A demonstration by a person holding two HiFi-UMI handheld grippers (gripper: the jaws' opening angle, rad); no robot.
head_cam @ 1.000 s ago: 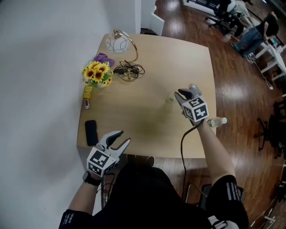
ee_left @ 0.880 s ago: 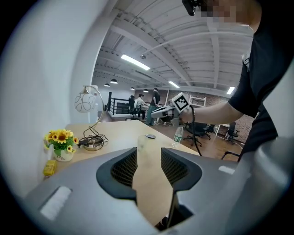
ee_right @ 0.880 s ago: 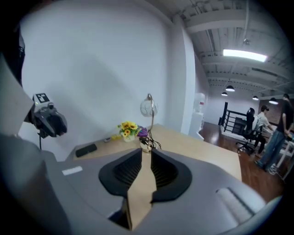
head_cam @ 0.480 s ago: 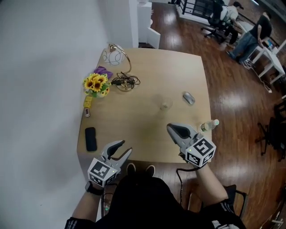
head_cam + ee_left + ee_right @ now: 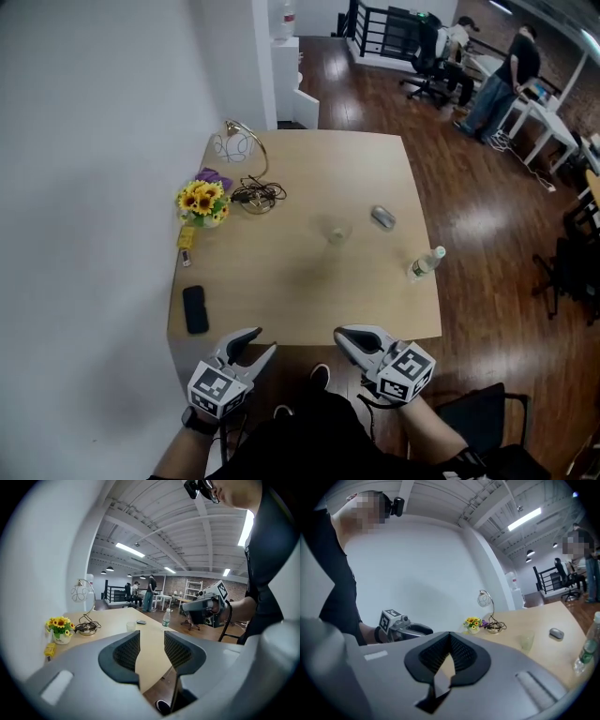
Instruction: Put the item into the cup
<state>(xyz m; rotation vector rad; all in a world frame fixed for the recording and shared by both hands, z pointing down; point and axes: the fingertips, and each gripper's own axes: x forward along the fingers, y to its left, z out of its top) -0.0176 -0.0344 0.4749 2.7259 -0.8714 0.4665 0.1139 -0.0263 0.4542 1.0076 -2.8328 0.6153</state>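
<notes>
A small clear cup [image 5: 337, 232] stands upright near the table's middle. The grey oval item [image 5: 382, 217] lies on the tabletop just right of it, outside the cup. Both grippers hang at the near edge of the table, well short of them. My left gripper [image 5: 261, 342] is open with nothing between its jaws. My right gripper [image 5: 343, 335] is shut and empty. In the right gripper view the cup [image 5: 527, 641] and the item [image 5: 556, 633] sit far off to the right. The left gripper view shows the cup [image 5: 131, 626] and item [image 5: 141, 622] beyond its parted jaws.
A plastic water bottle [image 5: 424, 263] stands near the right edge of the wooden table [image 5: 281, 281]. A black phone [image 5: 195, 308] lies at the near left. Sunflowers [image 5: 203, 202], a tangle of cable [image 5: 255, 195] and a wire lamp [image 5: 240, 148] line the left wall side. People stand far behind.
My right gripper pulled back from beside the cup to the table's near edge and closed empty; the grey item stayed lying on the table. The left gripper drew back slightly, still open.
</notes>
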